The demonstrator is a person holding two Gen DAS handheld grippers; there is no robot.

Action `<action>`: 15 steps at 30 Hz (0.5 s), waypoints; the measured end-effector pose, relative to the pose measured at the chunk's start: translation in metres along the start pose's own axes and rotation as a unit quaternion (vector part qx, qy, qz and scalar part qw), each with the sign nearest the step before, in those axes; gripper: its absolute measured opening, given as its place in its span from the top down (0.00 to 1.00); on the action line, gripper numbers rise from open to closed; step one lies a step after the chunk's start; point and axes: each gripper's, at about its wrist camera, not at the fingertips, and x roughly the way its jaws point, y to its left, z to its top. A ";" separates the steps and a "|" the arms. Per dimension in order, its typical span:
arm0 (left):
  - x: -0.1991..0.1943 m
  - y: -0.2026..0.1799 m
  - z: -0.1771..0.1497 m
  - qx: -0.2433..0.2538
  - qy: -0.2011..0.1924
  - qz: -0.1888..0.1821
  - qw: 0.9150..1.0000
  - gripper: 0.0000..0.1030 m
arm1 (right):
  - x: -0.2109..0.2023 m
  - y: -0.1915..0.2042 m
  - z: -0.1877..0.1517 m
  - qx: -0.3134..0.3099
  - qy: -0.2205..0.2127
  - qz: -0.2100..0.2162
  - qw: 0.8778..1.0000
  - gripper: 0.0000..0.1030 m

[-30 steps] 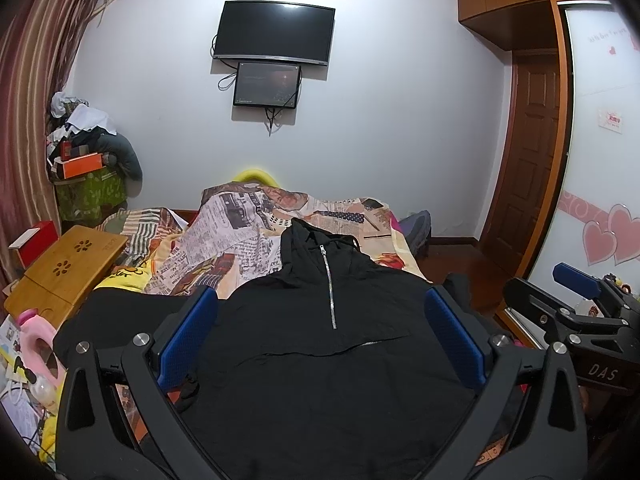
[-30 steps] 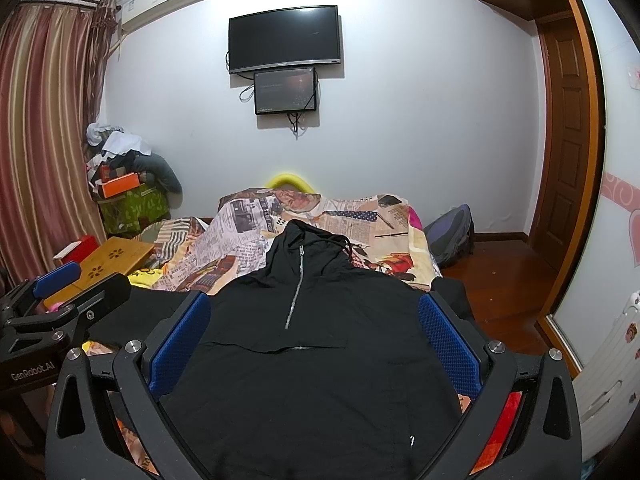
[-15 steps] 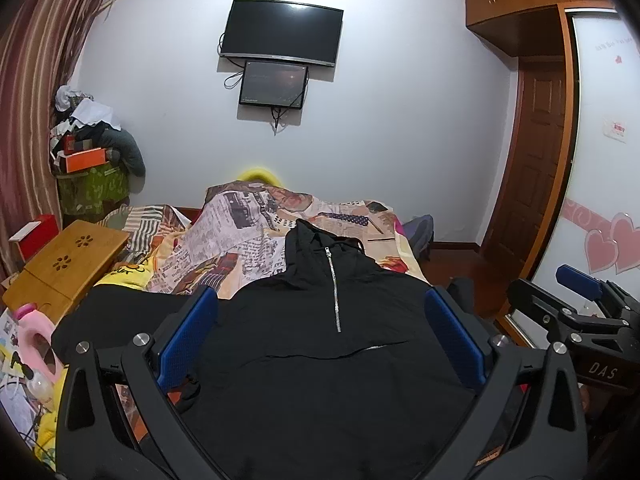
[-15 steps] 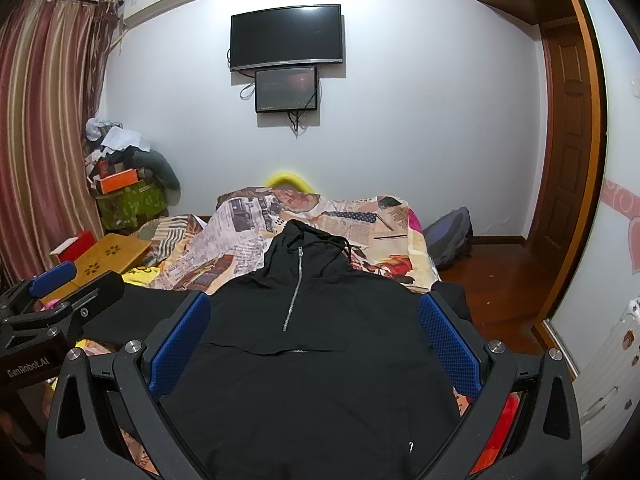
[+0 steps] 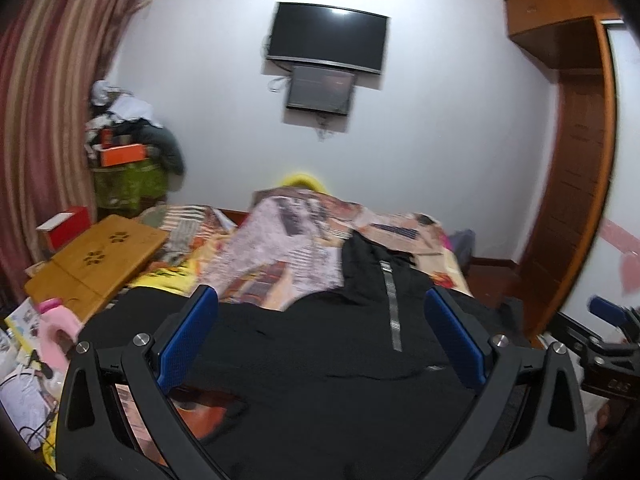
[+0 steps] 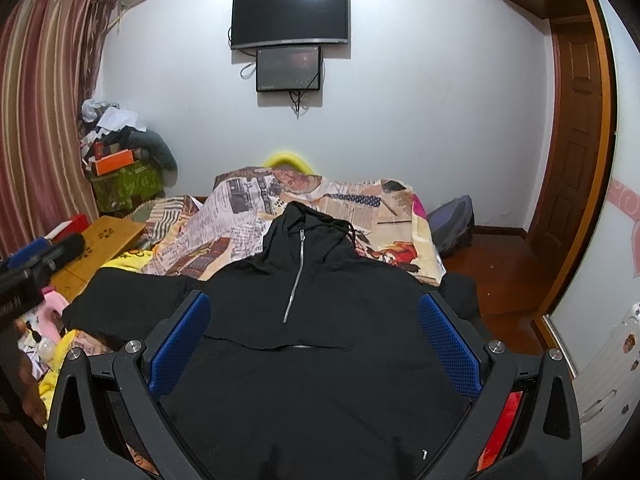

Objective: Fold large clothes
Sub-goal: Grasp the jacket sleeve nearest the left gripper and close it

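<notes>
— One black hoodie, that's the whole show, spread flat and front-up on the bed, hood pointing toward the far wall, silver zipper running down from the collar.

— And the sleeves?

— One sleeve stretches out to the left side of the bed; the other side drops over the right edge, hard to make out. Under the hood there's a newspaper-print bedspread, bunched toward the head of the bed.

— Where are the tongs?

— Both above the near part of the garment, touching nothing. Right gripper, blue pads spread wide, the hoodie's chest showing between them. Left gripper, same story, fingers wide apart, nothing pinched, though its picture is smeared with blur.

— Around the bed?

— Wooden lap table at the left, a pink bottle just beside it, cluttered boxes in the corner by the striped curtain. Dark television on the wall with a smaller screen right under it, and a wooden door at the right.
</notes>
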 end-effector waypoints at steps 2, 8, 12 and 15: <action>0.008 0.017 0.002 -0.005 -0.004 0.027 1.000 0.00 | 0.005 0.001 -0.001 -0.001 0.006 -0.001 1.000 0.00; 0.036 0.069 0.003 -0.022 -0.003 0.091 0.996 0.00 | 0.026 0.005 -0.002 -0.011 0.026 -0.015 0.999 0.00; 0.056 0.110 -0.007 -0.040 0.005 0.134 0.990 0.00 | 0.038 0.007 -0.003 -0.008 0.040 -0.014 0.999 0.00; 0.075 0.146 -0.016 -0.067 0.043 0.165 0.983 0.00 | 0.047 0.011 -0.005 -0.008 0.054 -0.012 0.998 0.00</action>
